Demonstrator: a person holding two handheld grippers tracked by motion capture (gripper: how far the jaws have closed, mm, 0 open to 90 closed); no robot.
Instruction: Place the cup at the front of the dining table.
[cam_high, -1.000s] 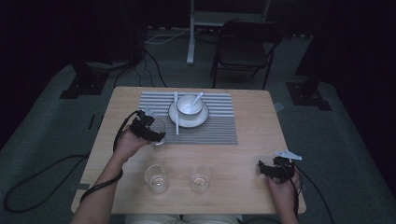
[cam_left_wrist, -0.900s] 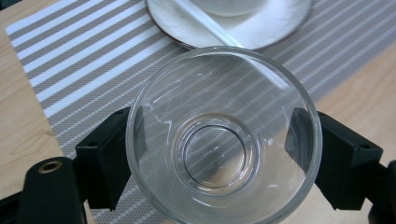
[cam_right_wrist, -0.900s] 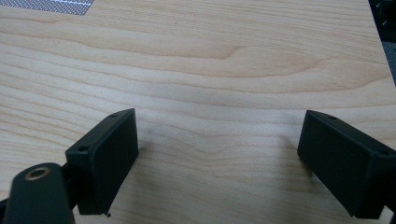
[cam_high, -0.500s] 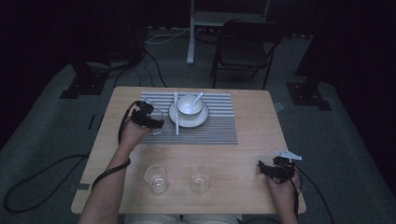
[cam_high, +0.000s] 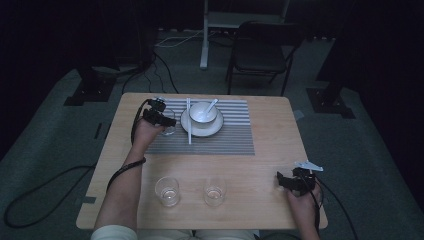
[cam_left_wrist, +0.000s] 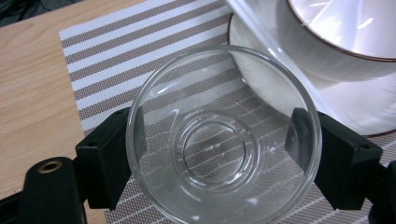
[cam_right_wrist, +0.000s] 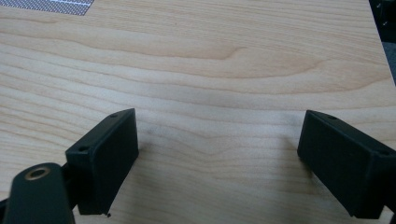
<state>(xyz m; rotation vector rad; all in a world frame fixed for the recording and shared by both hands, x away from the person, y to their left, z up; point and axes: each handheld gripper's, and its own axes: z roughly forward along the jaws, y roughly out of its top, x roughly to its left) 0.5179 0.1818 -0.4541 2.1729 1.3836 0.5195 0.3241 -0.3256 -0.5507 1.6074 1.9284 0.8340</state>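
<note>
The left tool (cam_left_wrist: 219, 154) clamps a clear drinking glass (cam_left_wrist: 223, 135) between its jaws, over the striped placemat (cam_high: 220, 137) just beside the white saucer (cam_high: 202, 126) and bowl (cam_high: 202, 112). The right tool (cam_right_wrist: 219, 158) rests wide apart on bare tabletop (cam_high: 260, 175); two more glasses (cam_high: 167, 190) stand near the front edge.

Clear glossy glass cup (cam_left_wrist: 223, 140), matt black plastic claw (cam_right_wrist: 219, 163), pale grained wood surface (cam_right_wrist: 224, 56), woven striped cloth placemat (cam_left_wrist: 126, 51), glazed white ceramic bowl (cam_left_wrist: 341, 42).
</note>
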